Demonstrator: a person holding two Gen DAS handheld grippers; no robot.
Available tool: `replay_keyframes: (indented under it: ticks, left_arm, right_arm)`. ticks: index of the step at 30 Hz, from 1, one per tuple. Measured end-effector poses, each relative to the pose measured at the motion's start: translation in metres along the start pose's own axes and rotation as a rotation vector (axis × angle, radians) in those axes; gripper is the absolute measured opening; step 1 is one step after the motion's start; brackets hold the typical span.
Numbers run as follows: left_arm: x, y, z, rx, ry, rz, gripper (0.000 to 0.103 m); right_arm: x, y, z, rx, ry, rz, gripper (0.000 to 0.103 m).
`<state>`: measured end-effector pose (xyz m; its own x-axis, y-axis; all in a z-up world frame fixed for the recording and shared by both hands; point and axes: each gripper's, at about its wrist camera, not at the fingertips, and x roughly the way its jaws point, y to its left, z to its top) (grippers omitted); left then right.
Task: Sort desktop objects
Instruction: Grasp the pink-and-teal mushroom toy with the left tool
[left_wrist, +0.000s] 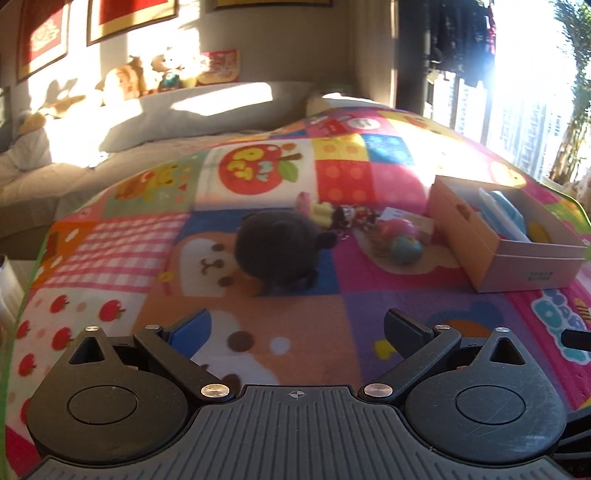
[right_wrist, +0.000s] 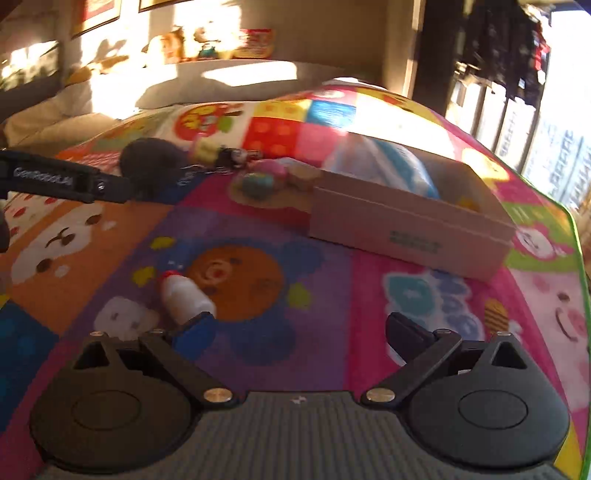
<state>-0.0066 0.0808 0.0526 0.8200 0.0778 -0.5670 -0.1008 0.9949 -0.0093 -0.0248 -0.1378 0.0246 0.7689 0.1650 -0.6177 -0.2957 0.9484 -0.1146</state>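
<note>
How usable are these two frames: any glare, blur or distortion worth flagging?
Left wrist view: window glare blows out the upper right, the black plush toy is soft, and the fisheye bows the patchwork blanket. Right wrist view: motion blur smears the open cardboard box and the small white bottle.

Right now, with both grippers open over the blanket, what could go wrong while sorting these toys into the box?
The small white bottle lies on its side by the right gripper; a nudge could roll it away. The keychain figure is bunched against other toys, so grabbing it may drag neighbours. The box sits on soft bedding and might shift.
</note>
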Motion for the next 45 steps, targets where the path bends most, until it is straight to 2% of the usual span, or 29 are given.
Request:
replay_keyframes:
  ticks: [2, 4, 9, 11, 15, 19, 20, 22, 25, 27, 28, 29, 33, 35, 36, 38, 39, 42, 45]
  left_arm:
    - [0.000, 0.010, -0.002, -0.026, 0.004, 0.011, 0.102]
    - [0.000, 0.017, -0.006, -0.043, 0.014, 0.007, 0.102]
    - [0.004, 0.018, -0.016, -0.047, 0.036, -0.026, 0.102]
    - [0.006, 0.011, -0.018, -0.036, 0.042, -0.063, 0.102]
    - [0.004, -0.012, -0.025, 0.025, 0.054, -0.174, 0.102]
    - [0.008, -0.042, -0.029, 0.108, 0.067, -0.286, 0.102]
    - [0.012, -0.047, -0.026, 0.120, 0.070, -0.307, 0.102]
    - [0.023, -0.057, -0.010, 0.121, 0.062, -0.329, 0.102]
    - [0.049, -0.068, 0.022, 0.097, 0.016, -0.306, 0.102]
    - [0.076, -0.077, 0.044, 0.090, 0.015, -0.279, 0.091]
    - [0.090, -0.082, 0.052, 0.089, 0.032, -0.273, 0.077]
    - [0.103, -0.087, 0.058, 0.088, 0.051, -0.273, 0.074]
    - [0.146, -0.102, 0.068, 0.114, 0.104, -0.248, 0.078]
    - [0.154, -0.106, 0.067, 0.132, 0.111, -0.236, 0.072]
    - [0.156, -0.106, 0.066, 0.145, 0.115, -0.233, 0.068]
    - [0.153, -0.103, 0.062, 0.172, 0.119, -0.235, 0.044]
    - [0.149, -0.100, 0.060, 0.179, 0.117, -0.241, 0.041]
    - [0.127, -0.086, 0.052, 0.185, 0.110, -0.252, 0.040]
    - [0.091, -0.063, 0.037, 0.151, 0.109, -0.304, 0.040]
  right_arm:
    - [0.003, 0.019, 0.010, -0.077, -0.003, 0.038, 0.090]
    - [0.008, 0.032, 0.016, -0.131, 0.006, 0.079, 0.075]
    - [0.015, 0.047, 0.015, -0.168, 0.027, 0.107, 0.073]
    - [0.016, 0.043, 0.013, -0.166, 0.025, 0.080, 0.075]
    - [0.016, 0.012, 0.010, -0.123, 0.011, -0.006, 0.087]
    - [0.012, -0.031, -0.001, -0.021, 0.026, -0.057, 0.101]
    - [0.011, -0.043, -0.005, 0.015, 0.032, -0.075, 0.101]
    - [0.012, -0.063, -0.012, 0.097, 0.057, -0.088, 0.103]
    - [0.013, -0.087, -0.020, 0.241, 0.072, -0.077, 0.103]
    - [0.014, -0.093, -0.022, 0.279, 0.073, -0.080, 0.103]
    - [0.015, -0.093, -0.023, 0.284, 0.082, -0.081, 0.103]
    - [0.017, -0.091, -0.023, 0.281, 0.083, -0.087, 0.103]
    - [0.020, -0.087, -0.021, 0.267, 0.090, -0.099, 0.103]
    - [0.021, -0.087, -0.020, 0.266, 0.091, -0.100, 0.103]
    - [0.021, -0.086, -0.020, 0.264, 0.093, -0.100, 0.103]
    - [0.022, -0.085, -0.020, 0.259, 0.096, -0.100, 0.103]
    - [0.022, -0.085, -0.019, 0.258, 0.098, -0.100, 0.103]
    - [0.023, -0.084, -0.018, 0.254, 0.105, -0.102, 0.103]
    - [0.024, -0.085, -0.018, 0.250, 0.108, -0.098, 0.103]
